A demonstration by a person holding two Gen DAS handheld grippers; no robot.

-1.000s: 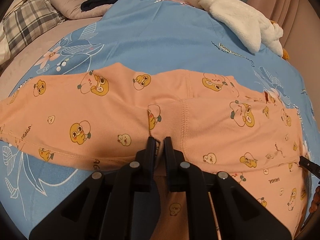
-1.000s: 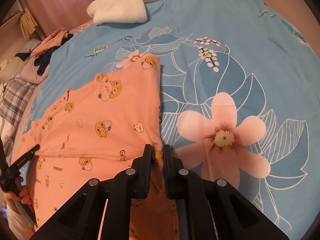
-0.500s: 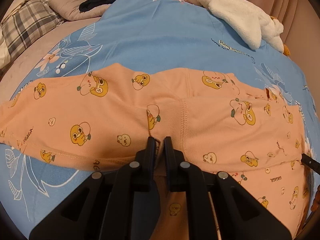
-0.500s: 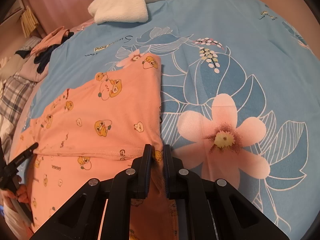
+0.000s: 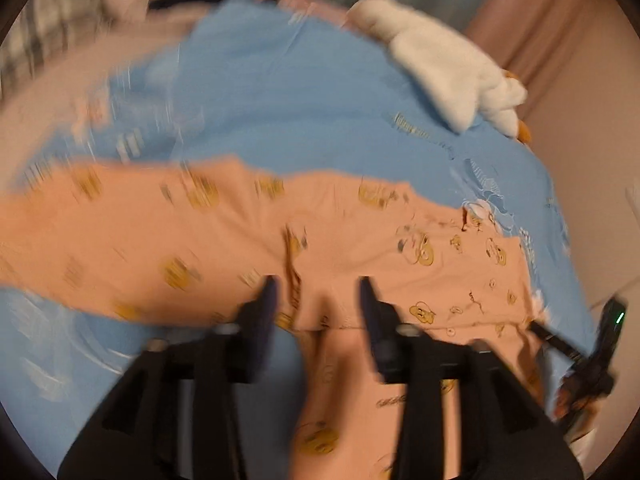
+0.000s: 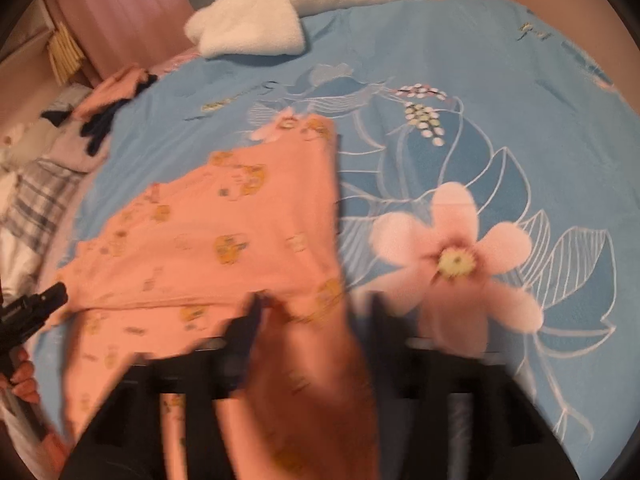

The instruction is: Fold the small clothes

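left wrist: tongs (image 5: 318, 300) now parted.

The pajama (image 5: 224, 240) lies on the bed cover (image 5: 304, 112), under and ahead of the left jaws. In the right view it lies left of the jaws. A fluffy blanket (image 6: 256, 20) sits far ahead.

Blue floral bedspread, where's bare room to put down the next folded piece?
Bare blue floral bedspread lies right of the peach duck-print garment, around the pink flower print. The far edge holds a white fleece blanket; clothes pile at left.
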